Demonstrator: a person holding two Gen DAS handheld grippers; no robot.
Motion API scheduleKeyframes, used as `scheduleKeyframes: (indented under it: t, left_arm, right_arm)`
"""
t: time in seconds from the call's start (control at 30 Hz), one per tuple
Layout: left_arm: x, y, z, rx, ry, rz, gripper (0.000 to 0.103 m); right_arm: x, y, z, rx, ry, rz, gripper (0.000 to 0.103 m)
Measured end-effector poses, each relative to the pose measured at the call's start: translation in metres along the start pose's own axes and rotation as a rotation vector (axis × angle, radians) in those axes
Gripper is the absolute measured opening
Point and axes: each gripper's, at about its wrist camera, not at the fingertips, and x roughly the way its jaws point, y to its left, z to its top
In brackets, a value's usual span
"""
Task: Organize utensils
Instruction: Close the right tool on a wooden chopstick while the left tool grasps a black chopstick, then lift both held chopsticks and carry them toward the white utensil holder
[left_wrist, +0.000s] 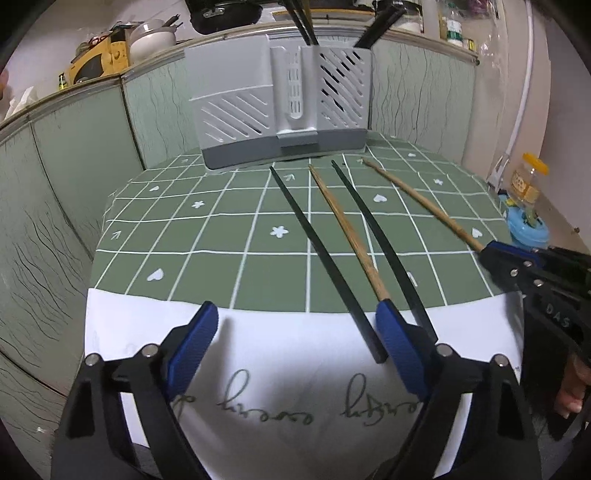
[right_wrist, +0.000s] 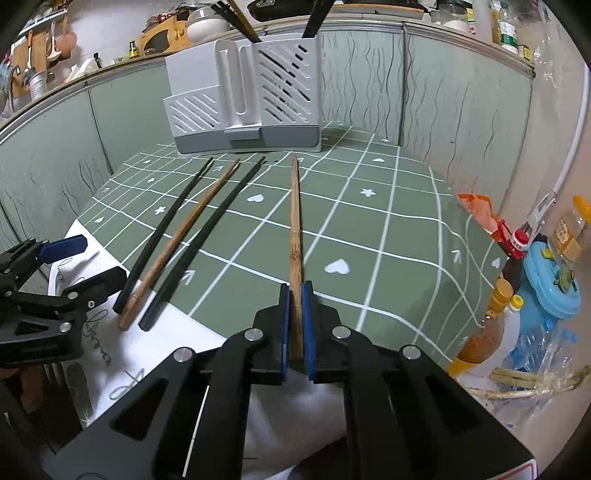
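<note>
A grey slotted utensil holder (left_wrist: 280, 107) (right_wrist: 243, 103) stands at the back of the green checked tablecloth, with dark chopsticks sticking up from it. My right gripper (right_wrist: 295, 295) (left_wrist: 495, 254) is shut on the near end of a bamboo chopstick (right_wrist: 294, 221) (left_wrist: 417, 199) that points toward the holder. Left of it lie a black chopstick (right_wrist: 166, 232) (left_wrist: 321, 251), a brown chopstick (right_wrist: 184, 236) (left_wrist: 347, 229) and a second black chopstick (right_wrist: 210, 232) (left_wrist: 380, 236). My left gripper (left_wrist: 298, 321) (right_wrist: 88, 262) is open over their near ends; the first black one's end lies just inside its right finger, untouched.
Green panelled walls close in the table at the back and left. The cloth's white border (left_wrist: 280, 350) hangs over the near edge. At the right stand a blue container (right_wrist: 550, 280), sauce bottles (right_wrist: 484, 332) and a yellow-lidded jar (left_wrist: 526, 181).
</note>
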Motion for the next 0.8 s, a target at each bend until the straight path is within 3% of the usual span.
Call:
scheduleKeyframes:
  t: [0.23, 0.6, 0.73, 0.8]
  left_arm:
    - [0.009, -0.012, -0.001, -0.005, 0.017, 0.011, 0.072]
    - [0.008, -0.004, 0.000, -0.031, 0.016, 0.065, 0.035]
    - [0.007, -0.003, -0.001, -0.024, 0.014, 0.075, 0.029]
    - [0.007, -0.007, -0.002, -0.006, 0.012, 0.089, 0.019]
  right_arm:
    - [-0.010, -0.012, 0.002, 0.007, -0.016, -0.013, 0.006]
    - [-0.011, -0.021, 0.000, 0.014, -0.002, -0.013, 0.006]
    - [-0.012, -0.020, -0.001, 0.008, -0.001, -0.015, 0.006]
    - [-0.011, -0.020, -0.002, 0.005, 0.005, -0.016, 0.006]
